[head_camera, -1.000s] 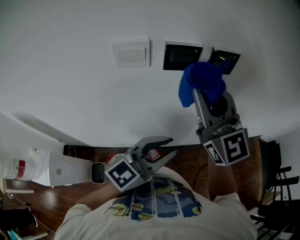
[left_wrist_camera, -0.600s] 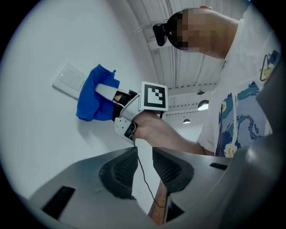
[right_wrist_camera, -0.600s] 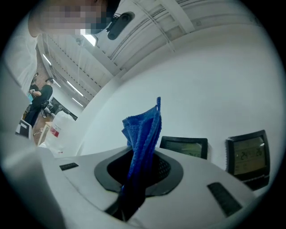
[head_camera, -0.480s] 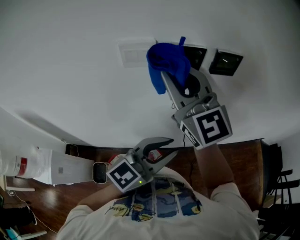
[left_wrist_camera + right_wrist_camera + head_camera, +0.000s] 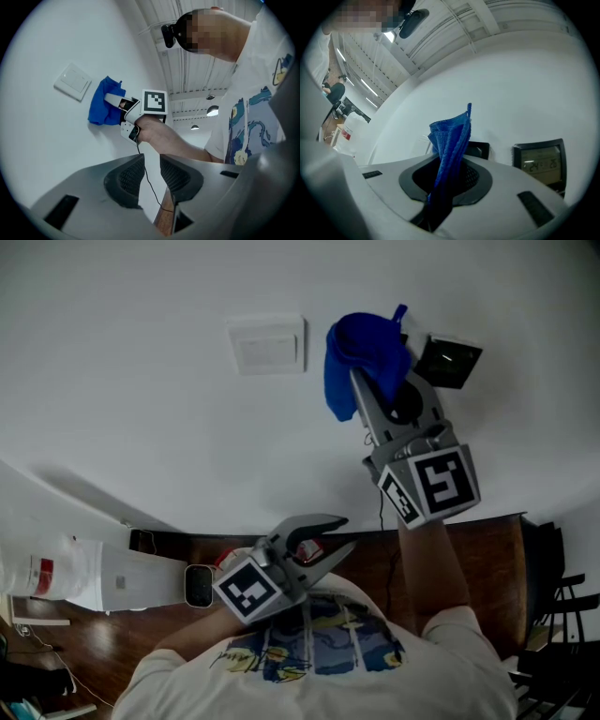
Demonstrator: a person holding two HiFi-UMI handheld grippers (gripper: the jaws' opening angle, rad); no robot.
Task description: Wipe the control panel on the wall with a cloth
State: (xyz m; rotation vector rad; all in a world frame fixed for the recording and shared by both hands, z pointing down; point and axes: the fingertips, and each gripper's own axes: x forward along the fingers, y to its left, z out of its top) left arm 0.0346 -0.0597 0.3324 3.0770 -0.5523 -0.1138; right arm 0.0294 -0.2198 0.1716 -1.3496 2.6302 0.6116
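Note:
Three plates sit on the white wall: a white switch plate (image 5: pixel 267 343), a middle black control panel almost wholly hidden by the blue cloth (image 5: pixel 359 354), and a right black panel (image 5: pixel 449 362). My right gripper (image 5: pixel 375 367) is raised to the wall, shut on the cloth, which is pressed over the middle panel. In the right gripper view the cloth (image 5: pixel 451 140) stands up between the jaws of my right gripper (image 5: pixel 449 180), with the middle panel (image 5: pixel 482 149) behind it and a lit display panel (image 5: pixel 539 160) to the right. My left gripper (image 5: pixel 333 531) hangs low by the chest, open and empty.
A white unit (image 5: pixel 94 577) stands on the wooden floor (image 5: pixel 469 568) at lower left, with a small dark device (image 5: pixel 196 585) beside it. Black chairs (image 5: pixel 558 592) stand at the right edge. The left gripper view shows the switch plate (image 5: pixel 72 82) and the cloth (image 5: pixel 104 108) on the wall.
My right gripper carried the cloth left from the right panel across the middle one, then back a little to the right. The left gripper has not moved.

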